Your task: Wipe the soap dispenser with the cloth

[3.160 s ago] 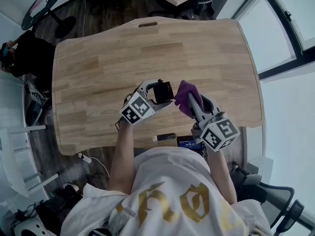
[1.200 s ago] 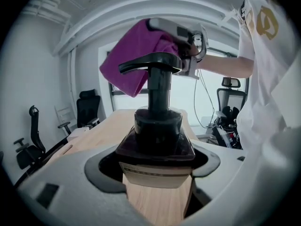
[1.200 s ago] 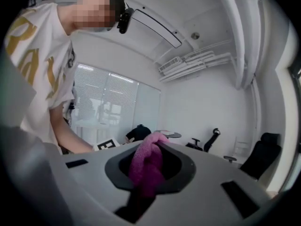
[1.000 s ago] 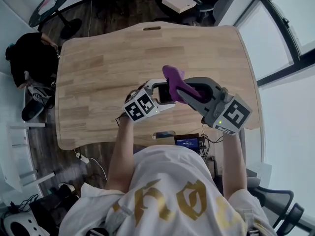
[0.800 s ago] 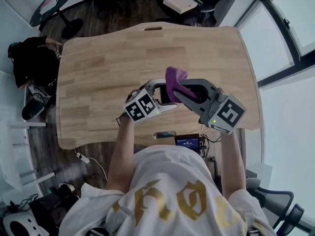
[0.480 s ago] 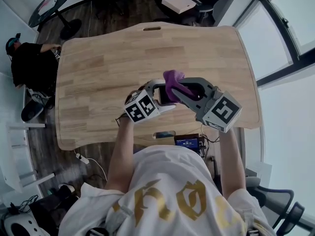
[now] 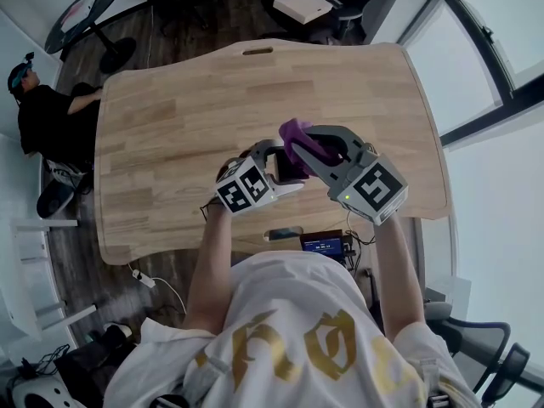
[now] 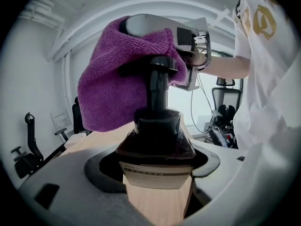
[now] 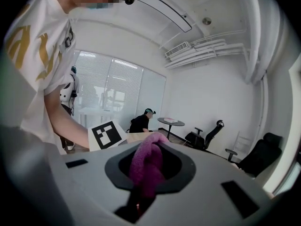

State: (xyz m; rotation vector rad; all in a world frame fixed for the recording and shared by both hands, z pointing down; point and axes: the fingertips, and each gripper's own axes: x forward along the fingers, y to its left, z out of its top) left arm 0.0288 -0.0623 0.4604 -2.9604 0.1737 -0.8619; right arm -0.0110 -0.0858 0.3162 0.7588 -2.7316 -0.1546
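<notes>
On the left, the left gripper [image 7: 279, 163] has its jaws closed on the body of the soap dispenser [image 8: 156, 142]. It holds the bottle upright over the near part of the wooden table [image 7: 161, 117]; I can't tell whether it's lifted or resting on the wood.

Moving across, the purple cloth [image 8: 115, 91] is draped over the pump head [image 8: 158, 66] and touches it from behind and above.

On the right, the right gripper [image 7: 316, 147] comes in from above, its jaws pinched tight on a bunched fold of that cloth.

To my eye this is the wipe of the pump itself. The left grip needs to stay firm on the body so the bottle doesn't twist. The cloth wants to go around the nozzle and down the neck with a light touch, because a hard push could press the pump and squirt soap.

The bottle is dark with a pale label low on the front, so I can't see how much soap is inside.
</notes>
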